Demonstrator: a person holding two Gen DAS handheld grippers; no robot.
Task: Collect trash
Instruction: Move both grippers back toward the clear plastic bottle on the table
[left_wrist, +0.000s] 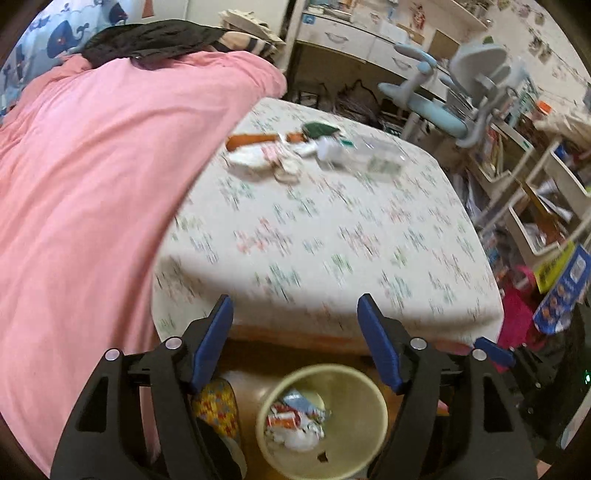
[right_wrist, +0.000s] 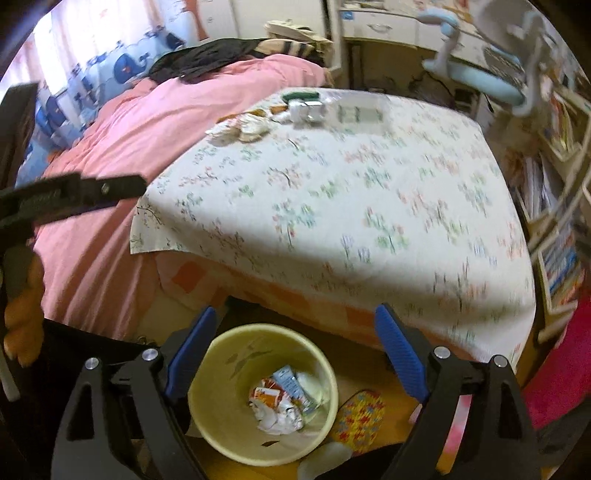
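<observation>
A pale yellow waste bin (left_wrist: 358, 402) (right_wrist: 229, 369) stands on the floor at the foot of a bed covered by a floral cloth (left_wrist: 332, 240) (right_wrist: 332, 203). Crumpled wrappers and paper (left_wrist: 295, 421) (right_wrist: 284, 398) lie in its bottom. More trash sits at the cloth's far side: crumpled wrappers (left_wrist: 273, 155) (right_wrist: 243, 127), a green packet (left_wrist: 319, 129) (right_wrist: 301, 95) and a clear plastic box (left_wrist: 376, 157) (right_wrist: 358, 112). My left gripper (left_wrist: 295, 301) and right gripper (right_wrist: 295, 310) both hang over the bin, open, with nothing between their fingers.
A pink blanket (left_wrist: 92, 184) (right_wrist: 147, 122) fills the left. A light blue desk chair (left_wrist: 443, 107) and cluttered shelves (left_wrist: 546, 192) stand to the right. A colourful slipper (right_wrist: 360, 415) lies beside the bin. A black gripper body (right_wrist: 74, 195) crosses the right wrist view's left edge.
</observation>
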